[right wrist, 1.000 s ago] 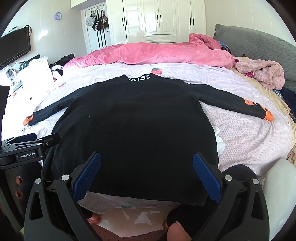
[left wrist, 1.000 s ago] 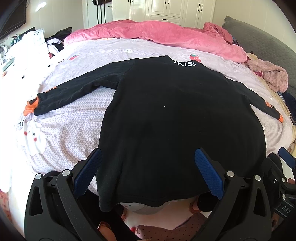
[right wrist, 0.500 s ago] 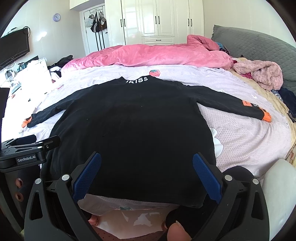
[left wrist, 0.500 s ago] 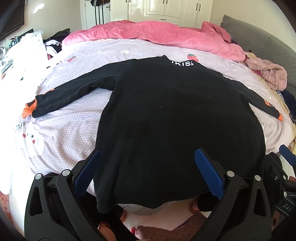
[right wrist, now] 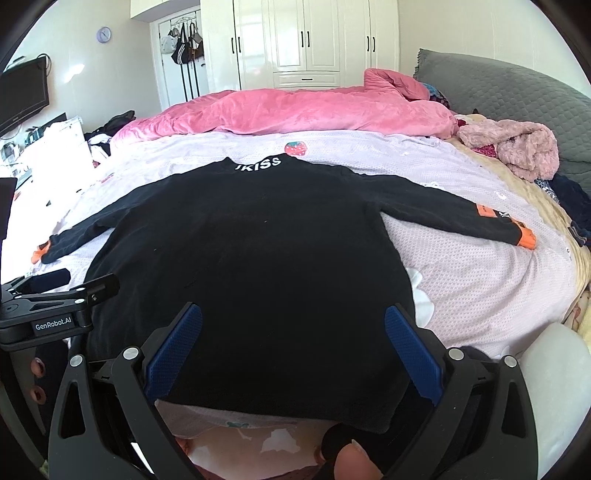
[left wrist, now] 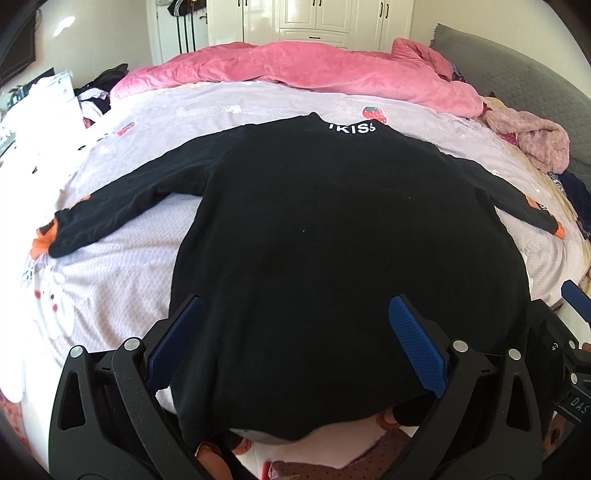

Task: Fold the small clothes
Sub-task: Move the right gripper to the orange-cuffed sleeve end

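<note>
Left wrist view: black sweater [left wrist: 332, 240] lies flat, sleeves spread, hem at the bed's [left wrist: 122, 280] near edge, ready for folding; left gripper [left wrist: 295, 343] and right gripper [right wrist: 293, 350] jaws apart, empty.

Bright daylight. White wardrobe [right wrist: 306, 40] on far wall; wall clock [right wrist: 103, 34]; TV [right wrist: 22, 99] at left. Bed [right wrist: 461, 254] in lilac sheet, pink duvet [right wrist: 295, 110], grey headboard [right wrist: 517, 92].

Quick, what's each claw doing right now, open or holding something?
Left claw: open, holding nothing, over the black shirt.
Right claw: open, holding nothing, over the same shirt.
</note>
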